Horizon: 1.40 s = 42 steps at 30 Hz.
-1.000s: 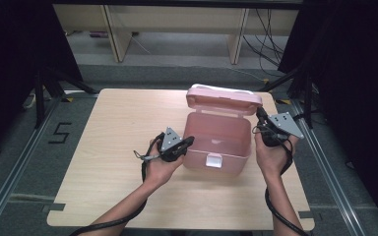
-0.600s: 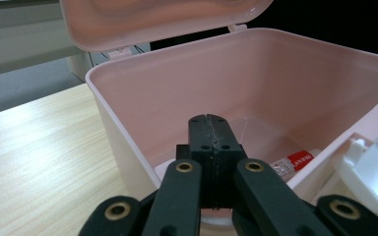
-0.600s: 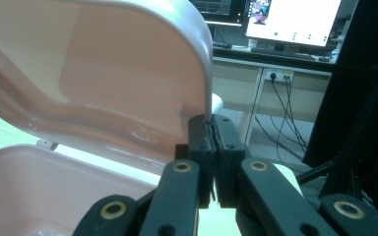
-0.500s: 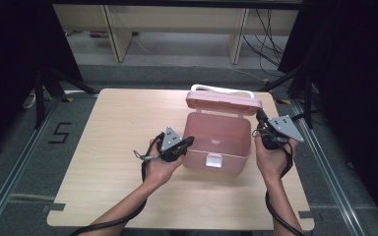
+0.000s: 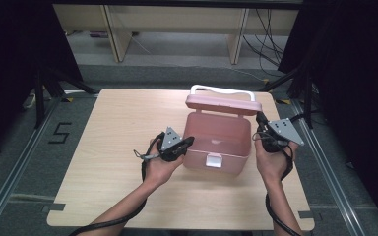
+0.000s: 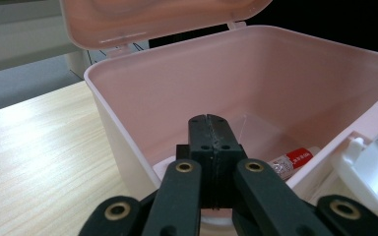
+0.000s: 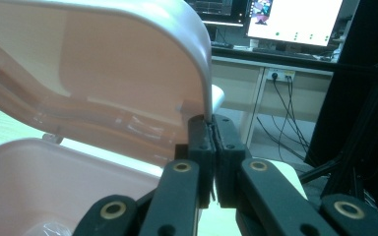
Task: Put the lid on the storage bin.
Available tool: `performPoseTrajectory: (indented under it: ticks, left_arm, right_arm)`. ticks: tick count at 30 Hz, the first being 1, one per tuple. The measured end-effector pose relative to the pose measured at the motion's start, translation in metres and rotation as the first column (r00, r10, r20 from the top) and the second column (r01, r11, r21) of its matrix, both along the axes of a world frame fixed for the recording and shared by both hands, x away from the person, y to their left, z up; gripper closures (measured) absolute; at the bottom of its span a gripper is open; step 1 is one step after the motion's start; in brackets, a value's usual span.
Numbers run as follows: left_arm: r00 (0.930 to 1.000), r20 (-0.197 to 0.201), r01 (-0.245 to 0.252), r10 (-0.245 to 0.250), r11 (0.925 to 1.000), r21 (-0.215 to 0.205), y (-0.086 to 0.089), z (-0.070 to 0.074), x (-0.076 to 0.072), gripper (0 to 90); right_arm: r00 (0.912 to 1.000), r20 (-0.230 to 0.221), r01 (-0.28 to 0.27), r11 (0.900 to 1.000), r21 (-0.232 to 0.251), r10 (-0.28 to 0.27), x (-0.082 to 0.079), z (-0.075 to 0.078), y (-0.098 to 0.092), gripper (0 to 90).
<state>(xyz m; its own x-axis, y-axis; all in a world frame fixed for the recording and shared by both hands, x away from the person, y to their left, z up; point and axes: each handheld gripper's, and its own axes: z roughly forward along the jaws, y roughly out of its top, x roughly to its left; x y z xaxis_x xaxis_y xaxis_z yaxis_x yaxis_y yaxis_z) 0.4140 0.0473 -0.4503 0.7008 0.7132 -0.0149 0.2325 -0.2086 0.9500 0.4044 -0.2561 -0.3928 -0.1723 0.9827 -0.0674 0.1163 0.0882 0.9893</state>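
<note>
A pink plastic box [image 5: 216,142] stands open at the middle right of the wooden table [image 5: 113,123]. Its lid [image 5: 222,103] stands about upright on the back hinge, a white handle [image 5: 221,91] showing behind it. My right gripper [image 5: 260,118] is at the lid's right end; in the right gripper view it [image 7: 209,120] is shut on the lid's rim [image 7: 204,69]. My left gripper [image 5: 191,141] rests against the box's left wall, and it [image 6: 209,120] is shut with nothing in it. Inside the box [image 6: 256,88] lies a tube with a red label [image 6: 290,161].
A white latch [image 5: 212,160] hangs on the box's front wall and shows as a flap [image 6: 369,167] in the left gripper view. Bare tabletop lies left of and in front of the box. Beyond the table stand desk legs [image 5: 236,39] and cables [image 5: 270,29].
The lid has swung up and forward from leaning back, so its white handle now shows. My right gripper has moved with it. The left gripper has stayed by the box.
</note>
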Motion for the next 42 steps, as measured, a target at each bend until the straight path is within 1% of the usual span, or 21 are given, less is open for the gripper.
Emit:
performPoseTrajectory:
  ticks: [1,6,8,9,13,14,15,17,18,19,21,22,23,29,30,32,33,35,38,40,42]
  left_arm:
    - [1.0,-0.001,0.0,0.0,1.0,0.0,0.0,0.0,0.0,90.0]
    - [1.0,0.001,0.005,-0.005,0.9999,-0.011,0.0,-0.001,0.0,89.6]
    - [0.9999,-0.003,0.017,-0.017,0.9997,-0.015,0.0,0.0,0.0,88.0]
    - [0.9996,-0.006,0.026,-0.026,0.9995,-0.02,0.0,0.0,0.0,85.7]
    - [0.9995,0.025,0.019,-0.018,0.9996,-0.023,-0.001,0.003,-0.004,68.0]
    - [0.9991,0.039,0.017,-0.016,0.9996,-0.023,0.0,0.005,-0.007,67.0]
    - [0.9989,0.043,0.019,-0.018,0.9994,-0.03,0.0,0.008,-0.009,66.0]
    - [0.9983,0.056,0.016,-0.013,0.9988,-0.047,0.003,0.013,-0.013,64.3]
    - [0.9979,0.064,0.013,-0.01,0.9987,-0.05,0.005,0.017,-0.014,63.8]
    - [0.9978,0.066,0.008,-0.004,0.9981,-0.061,0.007,0.02,-0.014,63.4]
    - [0.9977,0.067,-0.007,0.012,0.9968,-0.079,0.011,0.025,-0.015,63.2]
    - [0.9974,0.071,-0.009,0.015,0.9963,-0.086,0.014,0.027,-0.015,63.2]
    - [0.9974,0.069,-0.014,0.021,0.9955,-0.094,0.016,0.029,-0.016,63.1]
    - [0.9961,0.081,-0.024,0.033,0.9925,-0.12,0.027,0.038,-0.021,64.9]
    - [0.9961,0.081,-0.026,0.037,0.9921,-0.122,0.028,0.038,-0.022,65.5]
    - [0.9965,0.076,-0.027,0.037,0.9913,-0.129,0.03,0.039,-0.023,67.4]
    - [0.9965,0.075,-0.026,0.036,0.9914,-0.128,0.03,0.039,-0.024,68.6]
    - [0.9969,0.072,-0.023,0.032,0.9922,-0.123,0.031,0.038,-0.025,70.9]
    - [0.9973,0.067,-0.021,0.03,0.9918,-0.126,0.031,0.038,-0.027,72.8]
    - [0.9974,0.066,-0.019,0.027,0.9922,-0.124,0.032,0.037,-0.028,73.2]
    - [0.9977,0.064,-0.016,0.024,0.9918,-0.127,0.032,0.037,-0.03,73.4]
  right_arm:
    - [0.9999,0.01,-0.007,1.0,-0.018,0.007,0.001,0.0,-0.001,89.0]
    - [1.0,0.003,-0.008,1.0,-0.007,0.008,-0.002,-0.002,0.0,89.0]
    - [0.9999,0.009,-0.006,1.0,-0.019,0.006,-0.002,-0.002,-0.001,89.0]
    - [1.0,0.004,-0.007,1.0,-0.008,0.007,-0.002,-0.002,0.0,89.0]
    - [0.9999,0.008,-0.009,1.0,-0.011,0.01,-0.003,-0.003,0.0,89.1]
    - [1.0,0.001,-0.004,1.0,-0.003,0.004,-0.004,-0.003,0.002,89.1]
    - [1.0,0.003,-0.009,1.0,-0.016,0.009,-0.004,-0.004,0.001,89.1]
    - [0.9999,0.007,-0.009,1.0,-0.016,0.01,-0.005,-0.005,0.001,89.1]
    - [1.0,-0.002,-0.004,1.0,-0.001,0.004,-0.006,-0.005,0.002,89.1]
    - [0.9999,0.005,-0.01,1.0,-0.015,0.01,-0.006,-0.005,0.001,89.1]
    - [1.0,0.004,-0.007,1.0,-0.021,0.007,-0.007,-0.006,0.001,89.1]
    - [1.0,0.0,-0.006,1.0,-0.009,0.006,-0.008,-0.007,0.002,89.1]
    - [0.9999,0.007,-0.01,1.0,-0.019,0.01,-0.008,-0.007,0.001,89.1]
    - [0.9999,0.006,-0.008,1.0,-0.016,0.008,-0.009,-0.007,0.001,89.1]
    - [1.0,-0.001,-0.006,1.0,-0.005,0.006,-0.01,-0.008,0.002,89.1]
    - [0.9999,0.007,-0.008,1.0,-0.023,0.008,-0.009,-0.008,0.001,89.1]
    - [1.0,-0.007,-0.003,1.0,0.001,0.003,-0.011,-0.008,0.003,89.1]
    - [1.0,-0.003,-0.008,1.0,-0.017,0.008,-0.011,-0.009,0.002,89.0]
    - [0.9999,-0.006,-0.011,1.0,-0.005,0.01,-0.012,-0.01,0.003,89.0]
    - [1.0,0.002,-0.009,1.0,-0.02,0.009,-0.012,-0.01,0.002,89.0]
    - [0.9999,-0.007,-0.01,1.0,-0.013,0.01,-0.013,-0.011,0.002,88.9]
